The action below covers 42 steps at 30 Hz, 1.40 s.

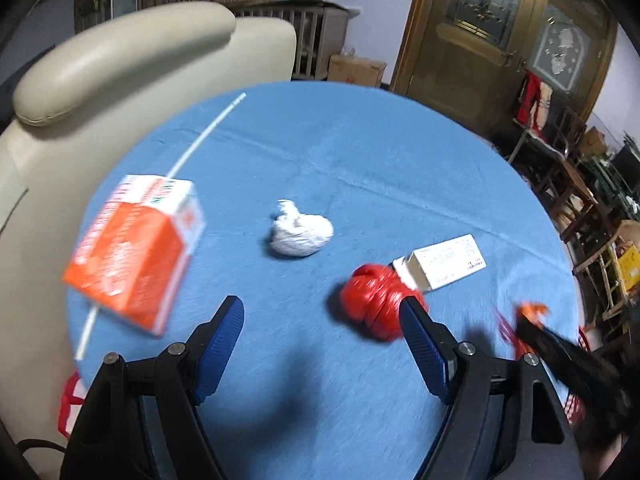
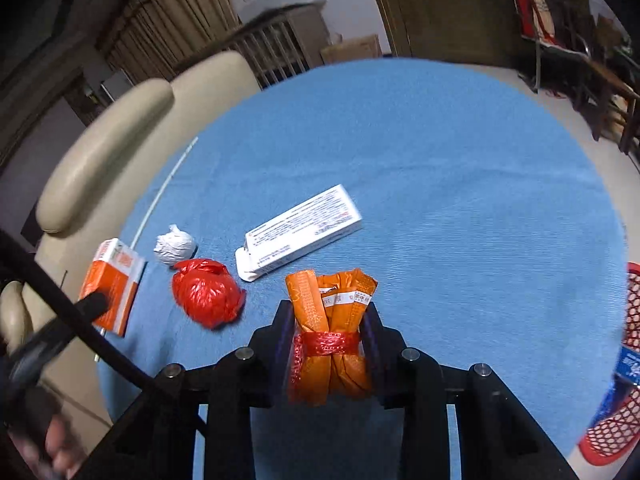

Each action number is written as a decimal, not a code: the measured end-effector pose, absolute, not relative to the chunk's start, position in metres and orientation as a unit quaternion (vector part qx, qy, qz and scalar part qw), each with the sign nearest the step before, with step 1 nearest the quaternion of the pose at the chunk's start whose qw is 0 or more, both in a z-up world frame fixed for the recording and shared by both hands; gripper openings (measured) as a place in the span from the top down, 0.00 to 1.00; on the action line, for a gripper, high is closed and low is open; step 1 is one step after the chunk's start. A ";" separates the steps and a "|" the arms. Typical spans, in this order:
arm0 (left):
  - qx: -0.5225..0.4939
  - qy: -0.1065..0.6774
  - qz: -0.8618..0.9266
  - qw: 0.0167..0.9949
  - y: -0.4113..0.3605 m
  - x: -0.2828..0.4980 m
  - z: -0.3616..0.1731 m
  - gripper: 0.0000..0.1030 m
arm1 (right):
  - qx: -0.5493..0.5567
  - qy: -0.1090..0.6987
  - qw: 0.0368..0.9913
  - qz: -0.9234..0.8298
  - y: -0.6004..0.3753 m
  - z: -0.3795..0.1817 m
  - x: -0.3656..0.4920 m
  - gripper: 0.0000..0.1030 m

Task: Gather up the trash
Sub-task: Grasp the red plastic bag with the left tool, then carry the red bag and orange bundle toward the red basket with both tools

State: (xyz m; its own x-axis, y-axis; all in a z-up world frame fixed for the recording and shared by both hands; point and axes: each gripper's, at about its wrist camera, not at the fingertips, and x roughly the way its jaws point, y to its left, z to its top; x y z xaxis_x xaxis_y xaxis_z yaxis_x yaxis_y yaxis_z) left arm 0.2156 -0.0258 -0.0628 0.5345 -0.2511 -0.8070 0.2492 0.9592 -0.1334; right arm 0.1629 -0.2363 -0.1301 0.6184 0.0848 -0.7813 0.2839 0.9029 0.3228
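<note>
On the round blue tablecloth (image 1: 360,152) lie a crumpled white paper ball (image 1: 301,234), a crumpled red plastic bag (image 1: 370,306), an orange carton (image 1: 136,252) and a long white box (image 1: 446,260). My left gripper (image 1: 322,326) hangs open above the cloth, its right pad close beside the red bag, nothing between its fingers. My right gripper (image 2: 330,314) is shut on a bundle of orange packets (image 2: 334,300) tied with a red band. The red bag (image 2: 208,294), paper ball (image 2: 176,246), white box (image 2: 300,236) and carton (image 2: 114,284) lie to its left.
A thin white stick (image 1: 200,144) lies along the table's left side, partly under the carton. A beige armchair (image 1: 100,76) stands behind the left edge. A red mesh basket (image 2: 616,412) with a blue item inside sits off the table's right edge. Furniture crowds the far right.
</note>
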 end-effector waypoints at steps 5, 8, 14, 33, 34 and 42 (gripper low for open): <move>-0.017 0.501 -0.145 0.853 -0.058 0.241 -0.088 0.22 | 0.231 0.410 0.880 -0.061 -0.266 -0.117 0.118 0.65; -0.025 0.520 -0.145 0.841 -0.070 0.250 -0.102 0.22 | 0.239 0.405 0.880 -0.065 -0.279 -0.114 0.101 0.65; -0.032 0.530 -0.149 0.834 -0.077 0.253 -0.118 0.45 | 0.259 0.399 0.877 -0.069 -0.293 -0.119 0.083 0.65; -0.039 0.485 -0.159 0.859 -0.051 0.193 -0.063 0.68 | 0.263 0.338 0.902 -0.050 -0.290 -0.082 0.036 0.65; -0.043 0.487 -0.164 0.857 -0.051 0.193 -0.064 0.68 | 0.266 0.337 0.902 -0.051 -0.292 -0.082 0.033 0.65; -0.014 0.465 -0.202 0.862 -0.059 0.161 -0.045 0.68 | 0.278 0.320 0.904 -0.055 -0.299 -0.076 0.017 0.65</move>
